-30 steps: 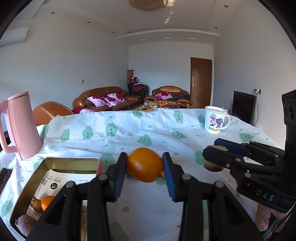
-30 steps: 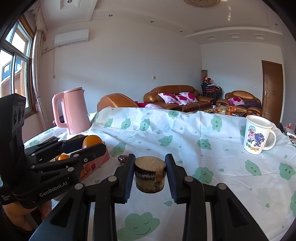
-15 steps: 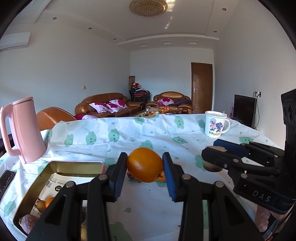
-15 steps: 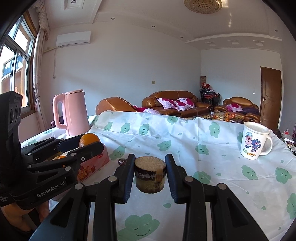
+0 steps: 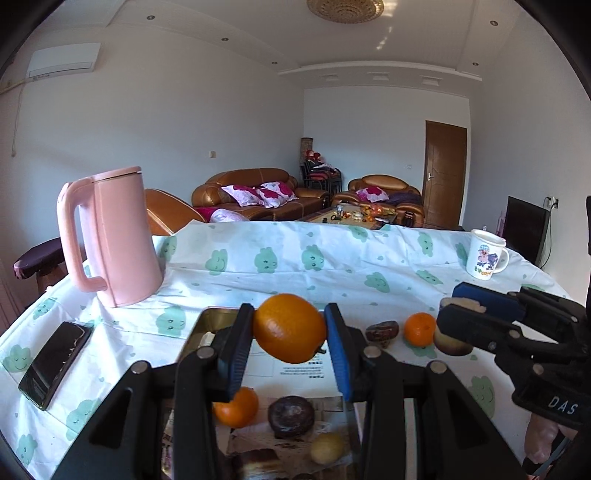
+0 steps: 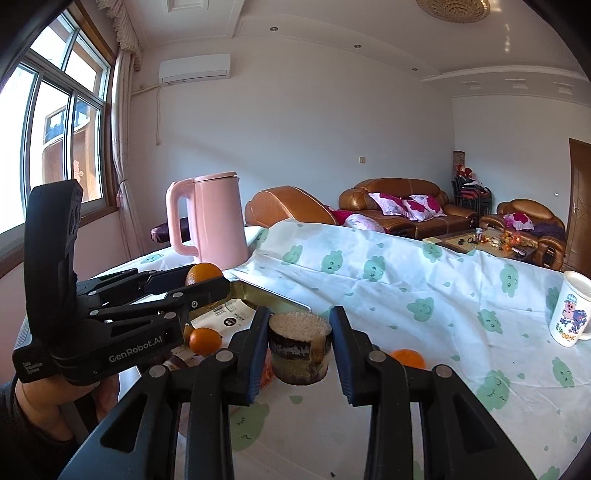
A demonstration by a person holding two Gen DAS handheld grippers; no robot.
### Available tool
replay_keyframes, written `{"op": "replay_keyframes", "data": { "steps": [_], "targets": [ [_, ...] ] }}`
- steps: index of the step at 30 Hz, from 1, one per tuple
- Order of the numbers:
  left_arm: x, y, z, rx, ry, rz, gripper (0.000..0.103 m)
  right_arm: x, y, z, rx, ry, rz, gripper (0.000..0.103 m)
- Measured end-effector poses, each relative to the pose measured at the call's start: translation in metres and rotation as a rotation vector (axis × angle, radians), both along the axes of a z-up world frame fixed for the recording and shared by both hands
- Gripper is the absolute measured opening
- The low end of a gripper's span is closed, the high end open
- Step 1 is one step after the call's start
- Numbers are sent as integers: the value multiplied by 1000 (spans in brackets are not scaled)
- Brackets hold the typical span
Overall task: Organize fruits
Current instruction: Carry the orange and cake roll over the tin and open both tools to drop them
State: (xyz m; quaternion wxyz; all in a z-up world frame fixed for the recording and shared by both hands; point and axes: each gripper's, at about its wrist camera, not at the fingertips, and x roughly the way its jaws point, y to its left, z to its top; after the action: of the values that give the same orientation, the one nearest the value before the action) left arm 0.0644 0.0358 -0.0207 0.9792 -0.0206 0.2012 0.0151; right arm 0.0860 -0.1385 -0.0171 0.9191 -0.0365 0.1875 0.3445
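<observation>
Both clamped fruits now hang over the tray (image 5: pixel 207 318).

Daylight scene, bright overall. Main source: window (image 6: pixel 55 122) at left of right wrist view, panes blown out white. Sunlit patches on ceiling (image 5: pixel 388 33) and tablecloth (image 5: pixel 332 280), soft shadows in cloth folds. Tray (image 5: pixel 207 321) interior dim under gripper bodies. Screen glare on phone (image 5: pixel 55 358). Strong fisheye: walls bow, black vignette at corners. Near fingers slightly soft; far sofa (image 6: pixel 395 203) small, low detail. No obvious motion blur.
</observation>
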Motion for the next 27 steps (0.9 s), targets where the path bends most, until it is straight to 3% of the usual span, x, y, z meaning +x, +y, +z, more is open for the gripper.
{"op": "replay_keyframes", "data": {
  "steps": [10,23,25,27],
  "targets": [
    [17,46,-12,-42,90,62,40,12,59,-15,-49,63,95,35],
    [36,63,-28,-40,165,100,42,41,92,-40,-151,145,76,36],
    [34,64,-28,-37,162,107,50,40,84,-37,-125,146,75,38],
    [30,64,-26,-44,148,112,63,37,72,-32,-115,137,62,51]
  ]
}}
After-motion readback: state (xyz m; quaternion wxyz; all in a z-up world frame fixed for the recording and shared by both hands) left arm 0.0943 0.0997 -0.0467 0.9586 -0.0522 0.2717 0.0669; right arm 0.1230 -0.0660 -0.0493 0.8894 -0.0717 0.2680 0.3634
